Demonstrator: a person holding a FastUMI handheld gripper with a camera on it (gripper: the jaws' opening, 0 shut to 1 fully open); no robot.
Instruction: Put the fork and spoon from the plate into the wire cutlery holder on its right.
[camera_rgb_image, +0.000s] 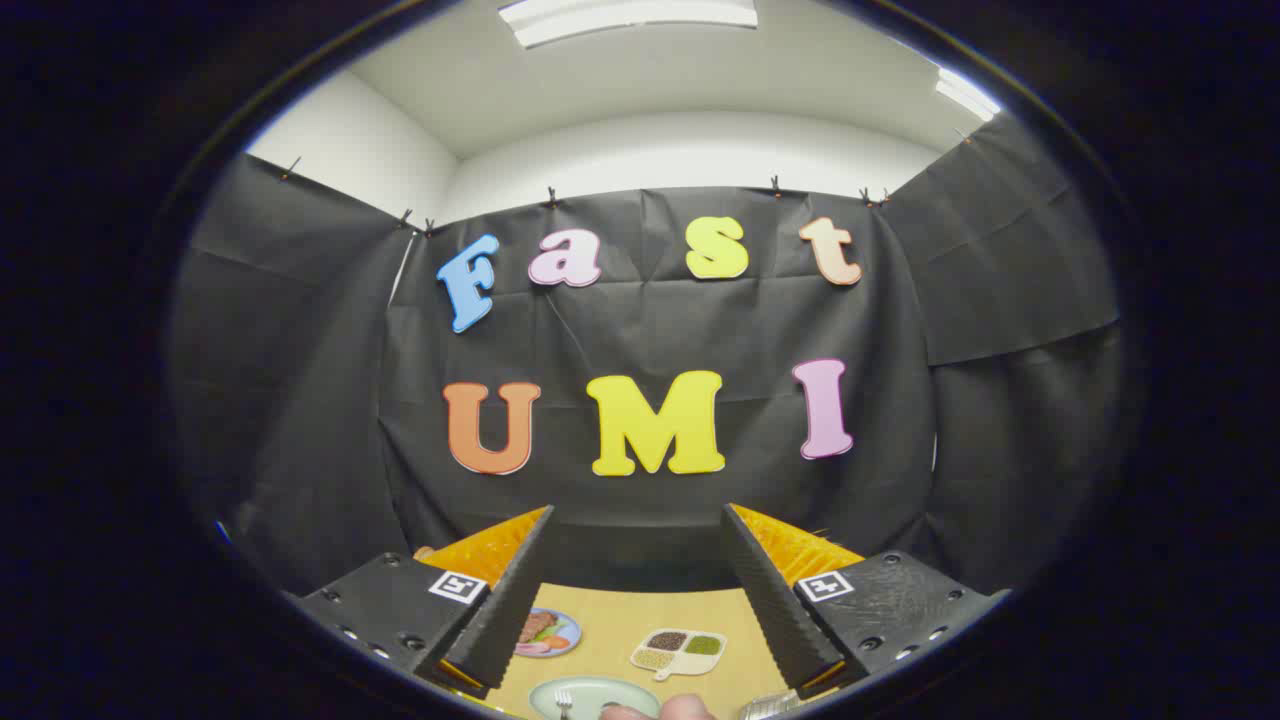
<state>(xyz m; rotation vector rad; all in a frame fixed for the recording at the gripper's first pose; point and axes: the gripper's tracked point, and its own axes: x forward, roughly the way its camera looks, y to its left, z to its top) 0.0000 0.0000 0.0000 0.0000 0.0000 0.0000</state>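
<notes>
My gripper (637, 528) stands open high above the table, fingers wide apart with nothing between them, pointing at the booth's wall. Far below, between the fingers, a pale green plate (585, 693) lies on the wooden table (610, 625). A fork (563, 703) lies on the plate with its tines showing. A person's fingers (660, 709) rest at the plate's near right edge, hiding what lies there. A bit of a wire cutlery holder (765, 708) peeks out to the plate's right, just under the right finger.
Beyond the green plate sit a small plate of food (548, 632) by the left finger and a divided dish of grains (680, 650) in the middle. The black cloth wall stands behind the table's far edge.
</notes>
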